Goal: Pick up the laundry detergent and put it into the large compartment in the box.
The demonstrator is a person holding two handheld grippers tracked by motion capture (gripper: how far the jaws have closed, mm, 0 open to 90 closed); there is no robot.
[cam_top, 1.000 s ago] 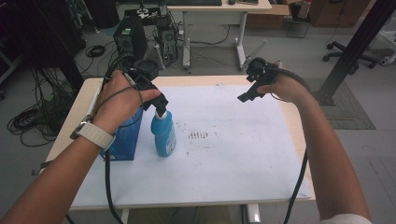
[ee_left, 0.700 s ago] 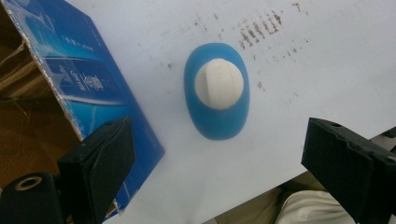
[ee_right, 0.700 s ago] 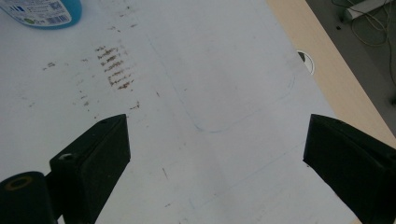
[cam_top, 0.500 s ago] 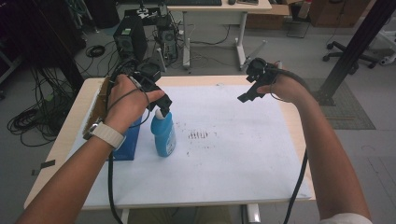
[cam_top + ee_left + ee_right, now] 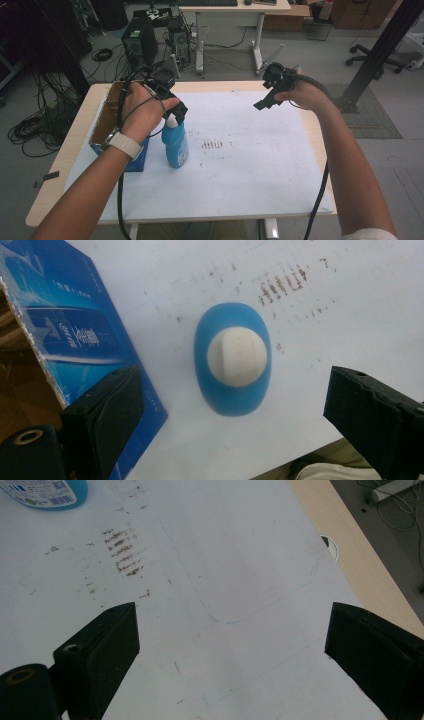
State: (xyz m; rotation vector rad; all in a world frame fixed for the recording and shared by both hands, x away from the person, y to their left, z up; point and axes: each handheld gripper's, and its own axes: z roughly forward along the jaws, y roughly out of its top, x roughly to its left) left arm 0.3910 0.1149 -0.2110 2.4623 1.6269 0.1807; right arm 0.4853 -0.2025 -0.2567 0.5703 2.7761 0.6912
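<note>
A blue bottle with a white cap stands upright on the white sheet, close beside a blue box. My left gripper hovers right over the bottle's top. In the left gripper view the cap lies straight below, between the wide-apart jaws of that gripper, which touches nothing. My right gripper is held in the air over the far right of the sheet, open and empty. Its own view shows the gripper above bare sheet, with the bottle's base at the top left.
The blue box is open on top with a brown cardboard inside. Brown smudges mark the sheet's middle. The wooden table edge has a round cable hole. Computers, cables and a desk stand on the floor beyond.
My left hand has drifted slightly right, bringing its gripper over the bottle's cap. The bottle, the box and the right gripper stay where they were.
</note>
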